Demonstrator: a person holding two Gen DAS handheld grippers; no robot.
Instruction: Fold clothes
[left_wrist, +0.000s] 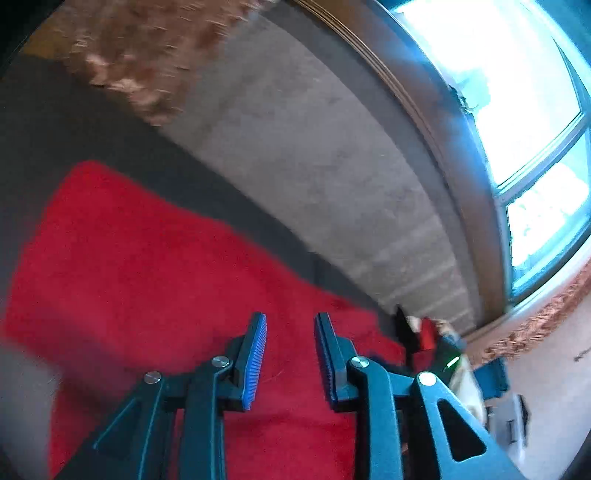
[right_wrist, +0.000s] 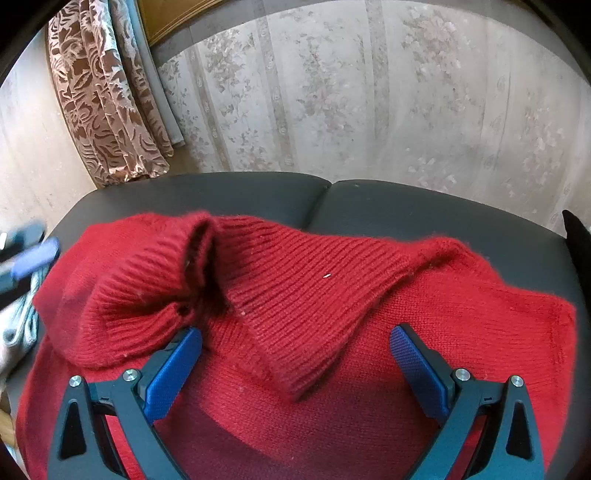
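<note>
While both hand-held grippers hover agape, left (left_wrist: 290, 360) and right (right_wrist: 295, 373), I judge the red sweater (right_wrist: 332, 369) needs its ribbed collar (right_wrist: 295, 295) pinched next.

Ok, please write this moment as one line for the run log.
left tool: open, empty, above red sweater | right tool: open wide, empty, over ribbed collar | sweater: on dark cushion, not folded

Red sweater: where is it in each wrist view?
Left wrist: red sweater fills lower left, blurred, under the left hand-held gripper.
Right wrist: fills lower centre, ribbed collar up, beyond the right hand-held gripper.
Shared landmark: dark cushion.
</note>
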